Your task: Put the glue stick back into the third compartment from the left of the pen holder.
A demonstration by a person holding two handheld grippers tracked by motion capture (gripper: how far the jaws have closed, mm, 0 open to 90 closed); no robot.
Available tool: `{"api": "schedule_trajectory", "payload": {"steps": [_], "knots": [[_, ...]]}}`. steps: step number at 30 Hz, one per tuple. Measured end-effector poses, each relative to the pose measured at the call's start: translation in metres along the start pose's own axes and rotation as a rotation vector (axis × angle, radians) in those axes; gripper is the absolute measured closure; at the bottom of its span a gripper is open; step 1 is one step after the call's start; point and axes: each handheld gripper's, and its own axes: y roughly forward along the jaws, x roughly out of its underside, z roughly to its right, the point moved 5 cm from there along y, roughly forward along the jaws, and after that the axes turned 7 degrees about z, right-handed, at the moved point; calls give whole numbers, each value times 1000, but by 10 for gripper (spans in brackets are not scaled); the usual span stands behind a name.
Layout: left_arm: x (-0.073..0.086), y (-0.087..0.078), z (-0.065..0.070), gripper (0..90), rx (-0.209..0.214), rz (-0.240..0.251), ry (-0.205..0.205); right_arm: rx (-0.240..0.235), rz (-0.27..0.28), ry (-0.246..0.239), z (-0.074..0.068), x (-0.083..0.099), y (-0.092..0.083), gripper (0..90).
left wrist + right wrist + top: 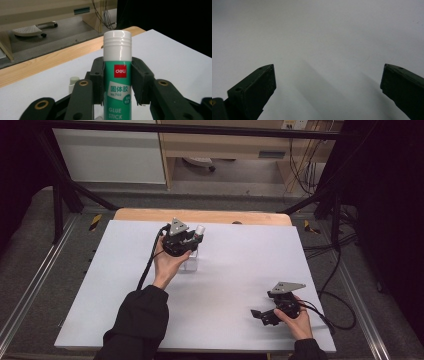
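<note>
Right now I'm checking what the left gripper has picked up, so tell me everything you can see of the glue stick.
The glue stick is a round tube with a glossy white ribbed cap and a green body that looks like plastic. It bears a red deli logo, Chinese characters and the words GLUE STICK. The cap is on. It stands upright between the jaws of the left gripper, whose black pads press on its two sides just below the cap. In the high view its white cap pokes up beside the gripper, over the far part of the white table.

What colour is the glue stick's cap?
White, on a green glue stick; clearest in the left gripper view.
</note>
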Motion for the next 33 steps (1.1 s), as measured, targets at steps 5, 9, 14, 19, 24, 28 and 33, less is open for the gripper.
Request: {"api": "schedule_trajectory", "payload": {"steps": [5,9,14,19,24,28,33], "knots": [[4,6,-7,649,-9,-5,-4,0,1,0,0,0,0,11],[9,10,-8,650,-9,-15,-3,-1,1,-2,0,0,0,11],[15,15,-9,650,-6,-24,0,0,4,0,0,0,0,11],[24,19,-10,650,1,-23,-15,0,1,-2,0,0,0,12],[30,17,-13,650,3,-16,-28,2,-1,-3,1,1,0,12],[33,16,-15,649,7,-36,-26,2,-3,-6,1,1,1,12],[37,13,-17,647,6,-73,-29,2,-2,-5,0,1,1,12]]}}
